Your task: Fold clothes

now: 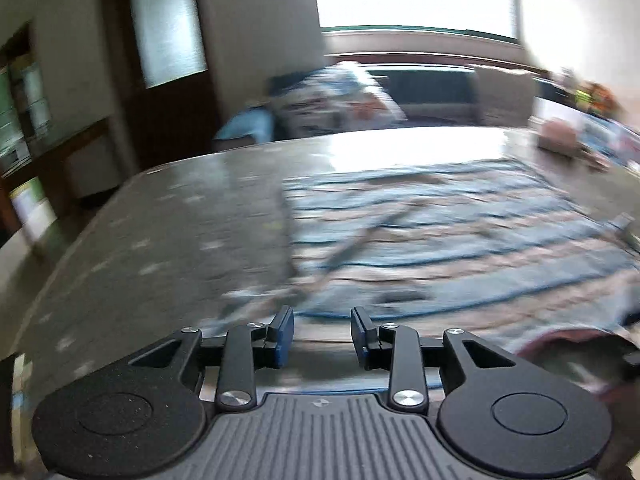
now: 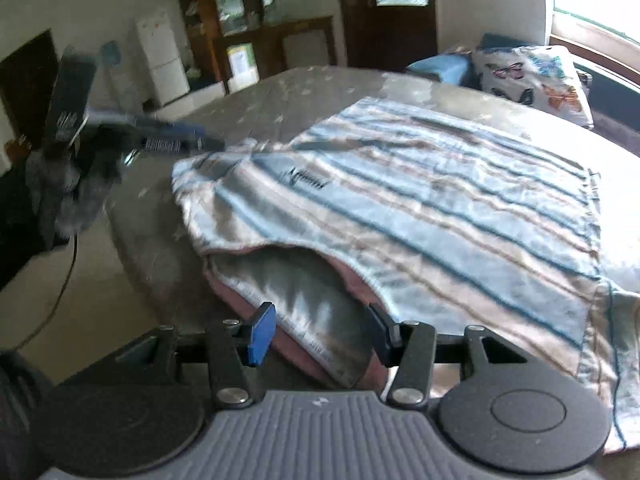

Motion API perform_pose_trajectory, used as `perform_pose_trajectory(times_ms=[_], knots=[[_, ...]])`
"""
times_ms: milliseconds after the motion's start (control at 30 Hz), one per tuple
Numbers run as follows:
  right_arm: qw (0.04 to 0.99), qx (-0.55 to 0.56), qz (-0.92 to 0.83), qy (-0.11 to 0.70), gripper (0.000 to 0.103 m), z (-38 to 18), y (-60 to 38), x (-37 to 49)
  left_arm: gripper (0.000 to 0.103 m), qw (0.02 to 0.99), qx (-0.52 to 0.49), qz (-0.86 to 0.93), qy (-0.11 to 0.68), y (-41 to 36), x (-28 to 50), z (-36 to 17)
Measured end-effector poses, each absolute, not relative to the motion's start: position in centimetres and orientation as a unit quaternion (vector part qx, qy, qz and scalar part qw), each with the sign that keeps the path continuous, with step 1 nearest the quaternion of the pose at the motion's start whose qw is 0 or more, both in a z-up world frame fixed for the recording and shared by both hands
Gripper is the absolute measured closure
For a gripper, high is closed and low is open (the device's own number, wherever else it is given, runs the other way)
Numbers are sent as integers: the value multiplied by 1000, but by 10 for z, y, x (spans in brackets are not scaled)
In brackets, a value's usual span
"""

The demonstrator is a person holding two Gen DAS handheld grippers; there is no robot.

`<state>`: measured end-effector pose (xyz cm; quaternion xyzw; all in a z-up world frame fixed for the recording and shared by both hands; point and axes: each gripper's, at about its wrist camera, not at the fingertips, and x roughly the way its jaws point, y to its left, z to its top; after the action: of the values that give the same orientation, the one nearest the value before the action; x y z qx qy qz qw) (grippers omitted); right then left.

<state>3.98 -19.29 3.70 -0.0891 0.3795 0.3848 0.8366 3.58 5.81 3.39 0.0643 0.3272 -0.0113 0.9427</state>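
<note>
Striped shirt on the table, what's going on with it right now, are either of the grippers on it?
A person is working on a striped shirt spread flat on the table, a gripper in each hand. The right gripper is open at the shirt's neck opening, its fingers on either side of the collar, not clamped. The left gripper is also open and empty, near the shirt's edge. No fold shows yet. The left view is blurred.
</note>
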Motion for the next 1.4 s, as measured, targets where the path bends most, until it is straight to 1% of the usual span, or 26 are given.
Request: perform_pose_trajectory(times_ms=[233, 400, 533, 700, 833, 1033, 1233, 1400], knots=[[841, -82, 361, 394, 52, 19, -198, 49, 69, 930, 106, -97, 339, -3, 34, 7], [831, -83, 369, 408, 52, 13, -203, 36, 69, 922, 145, -116, 340, -21, 24, -5], [835, -77, 368, 402, 52, 20, -212, 27, 69, 918, 168, -127, 335, -28, 19, -4], [856, -54, 335, 390, 52, 27, -233, 31, 63, 929, 147, -129, 314, -33, 29, 16], [872, -33, 302, 384, 51, 28, -252, 38, 63, 930, 135, -151, 307, -54, 42, 21], [881, -19, 255, 399, 52, 15, -280, 43, 63, 919, 142, -192, 313, -96, 53, 11], [878, -25, 247, 410, 52, 12, -295, 29, 63, 902, 166, -235, 323, -132, 48, -4], [885, -21, 242, 397, 52, 21, -304, 26, 59, 900, 198, -242, 305, -142, 37, -12]])
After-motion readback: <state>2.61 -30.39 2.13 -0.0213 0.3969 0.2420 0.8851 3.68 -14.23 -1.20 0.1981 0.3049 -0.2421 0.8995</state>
